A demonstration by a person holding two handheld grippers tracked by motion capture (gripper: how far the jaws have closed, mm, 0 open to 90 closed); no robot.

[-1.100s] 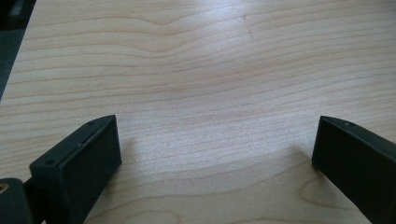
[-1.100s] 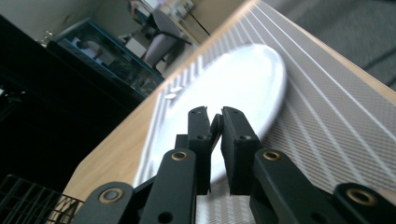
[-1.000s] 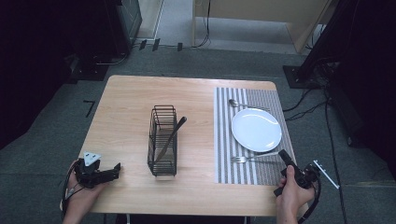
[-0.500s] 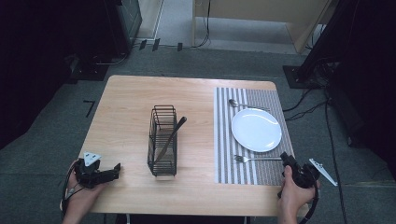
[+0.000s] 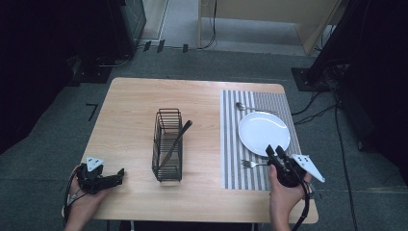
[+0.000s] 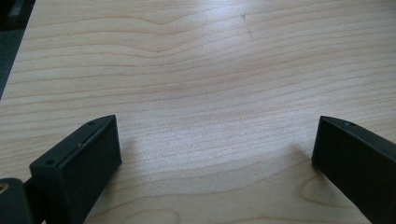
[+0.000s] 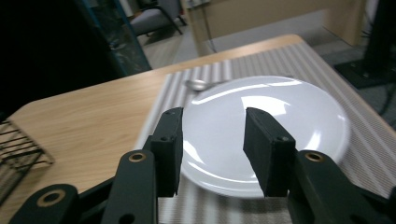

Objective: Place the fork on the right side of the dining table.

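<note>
Plate (image 7: 261, 126) lies just ahead of the right gripper (image 7: 212, 140), jaws parted, empty; left gripper (image 6: 212, 154) gapes wide over bare table (image 6: 210, 70).

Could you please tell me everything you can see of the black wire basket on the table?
The wire basket is a narrow, upright rack of thin black metal rods with an open top and a rectangular base. It stands on the bare wood of the table, near the middle, left of the striped placemat and apart from it. A dark-handled knife leans inside it, the handle sticking out above the rim toward the far right. Neither gripper touches it. Its corner also shows at the left edge of the right gripper view.
</note>
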